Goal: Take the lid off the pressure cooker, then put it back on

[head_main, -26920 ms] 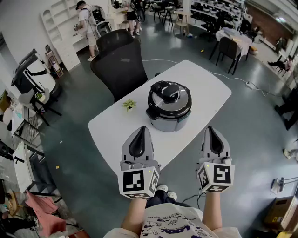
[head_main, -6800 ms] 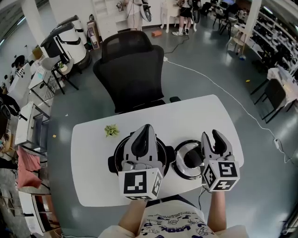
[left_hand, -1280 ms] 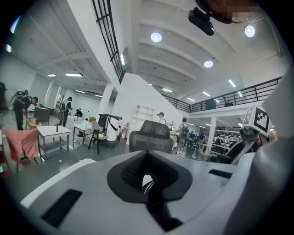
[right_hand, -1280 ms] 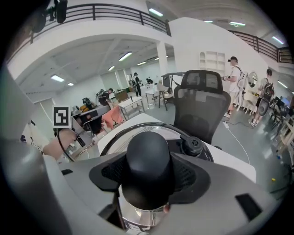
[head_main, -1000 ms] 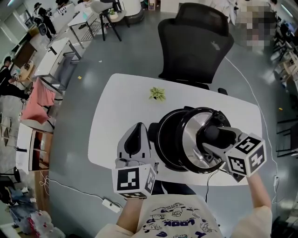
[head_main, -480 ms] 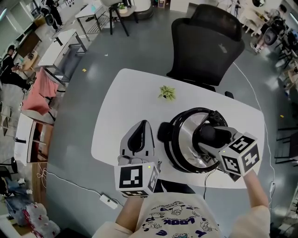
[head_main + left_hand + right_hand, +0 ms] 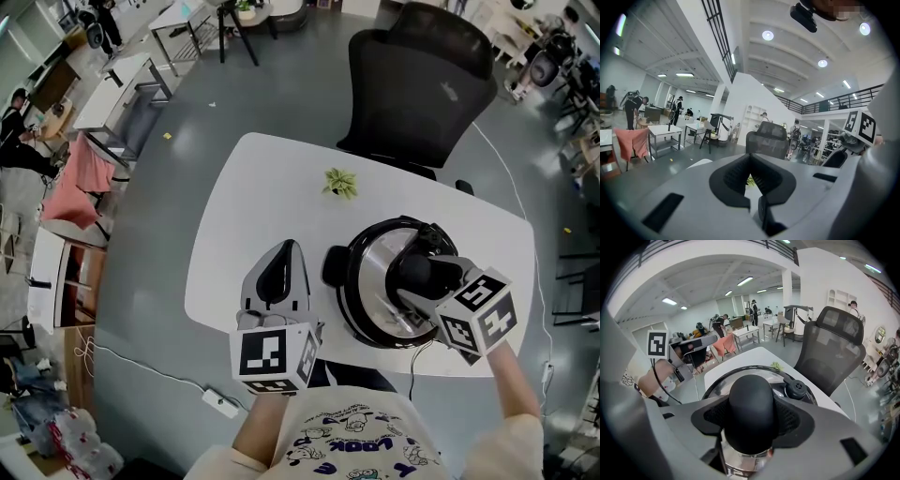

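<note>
The black pressure cooker stands on the white table, right of centre. Its shiny steel lid lies over the pot's mouth; whether it sits fully home I cannot tell. My right gripper comes in from the right, shut on the lid's black handle, which fills the gap between its fingers. The lid's black valve shows just beyond. My left gripper hovers left of the cooker, apart from it. Its jaws are shut with nothing in them.
A small green plant sits on the table behind the cooker. A black office chair stands at the far edge. A cable hangs off the near edge by the cooker. Desks and people fill the room to the left.
The lid has come down over the pot with my right gripper still holding its handle. My left gripper has drifted slightly and stays shut.
</note>
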`<action>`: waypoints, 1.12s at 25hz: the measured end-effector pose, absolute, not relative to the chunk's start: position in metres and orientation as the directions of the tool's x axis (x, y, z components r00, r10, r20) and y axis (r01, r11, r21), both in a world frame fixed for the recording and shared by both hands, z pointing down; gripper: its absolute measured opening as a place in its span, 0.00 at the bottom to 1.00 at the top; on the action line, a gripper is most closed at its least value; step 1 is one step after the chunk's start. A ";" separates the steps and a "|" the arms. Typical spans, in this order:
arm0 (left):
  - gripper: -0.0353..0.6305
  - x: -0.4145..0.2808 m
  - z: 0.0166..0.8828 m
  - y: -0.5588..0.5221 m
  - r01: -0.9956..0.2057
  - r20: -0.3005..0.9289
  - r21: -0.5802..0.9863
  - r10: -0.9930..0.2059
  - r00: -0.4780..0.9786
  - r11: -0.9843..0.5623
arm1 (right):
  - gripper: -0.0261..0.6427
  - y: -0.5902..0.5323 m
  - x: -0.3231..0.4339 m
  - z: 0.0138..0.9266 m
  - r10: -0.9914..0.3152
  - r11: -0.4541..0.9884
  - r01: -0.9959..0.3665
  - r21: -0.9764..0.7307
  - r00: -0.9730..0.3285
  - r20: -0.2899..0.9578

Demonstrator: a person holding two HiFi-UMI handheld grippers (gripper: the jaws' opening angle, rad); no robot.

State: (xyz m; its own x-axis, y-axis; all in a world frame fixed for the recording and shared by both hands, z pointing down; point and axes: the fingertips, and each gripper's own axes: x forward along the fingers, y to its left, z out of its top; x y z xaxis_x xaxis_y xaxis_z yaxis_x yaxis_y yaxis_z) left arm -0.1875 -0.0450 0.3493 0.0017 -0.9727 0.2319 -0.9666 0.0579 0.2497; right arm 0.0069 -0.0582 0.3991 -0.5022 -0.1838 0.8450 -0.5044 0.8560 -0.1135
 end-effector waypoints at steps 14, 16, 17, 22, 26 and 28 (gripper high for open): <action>0.07 -0.183 0.373 -0.052 -0.966 0.292 0.253 -0.956 0.028 0.049 | 0.48 -0.056 0.005 0.413 -0.197 0.874 -0.482 -0.062 -0.469 0.861; 0.07 -0.181 0.379 -0.053 -0.964 0.302 0.263 -0.953 0.032 0.051 | 0.48 -0.056 0.006 0.416 -0.206 0.874 -0.484 -0.051 -0.463 0.862; 0.07 -0.180 0.382 -0.054 -0.963 0.307 0.265 -0.951 0.033 0.052 | 0.48 -0.056 0.006 0.417 -0.210 0.874 -0.483 -0.046 -0.462 0.862; 0.07 -0.174 0.392 -0.057 -0.960 0.328 0.276 -0.944 0.045 0.051 | 0.48 -0.056 0.004 0.414 -0.207 0.880 -0.473 -0.039 -0.457 0.865; 0.08 -0.167 0.406 -0.061 -0.950 0.353 0.310 -0.933 0.075 0.041 | 0.48 -0.056 0.001 0.410 -0.206 0.881 -0.471 -0.042 -0.462 0.863; 0.08 -0.163 0.415 -0.063 -0.942 0.370 0.332 -0.924 0.091 0.040 | 0.48 -0.057 0.002 0.415 -0.216 0.873 -0.486 -0.051 -0.478 0.851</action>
State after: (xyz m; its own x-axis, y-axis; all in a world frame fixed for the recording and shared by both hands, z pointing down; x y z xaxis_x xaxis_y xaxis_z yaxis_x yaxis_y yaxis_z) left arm -0.1627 -0.0629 0.4152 0.0915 -0.9243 0.3705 -0.9423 0.0400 0.3325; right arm 0.0024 -0.0570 0.4150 -0.4780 -0.2161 0.8513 -0.4856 0.8727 -0.0511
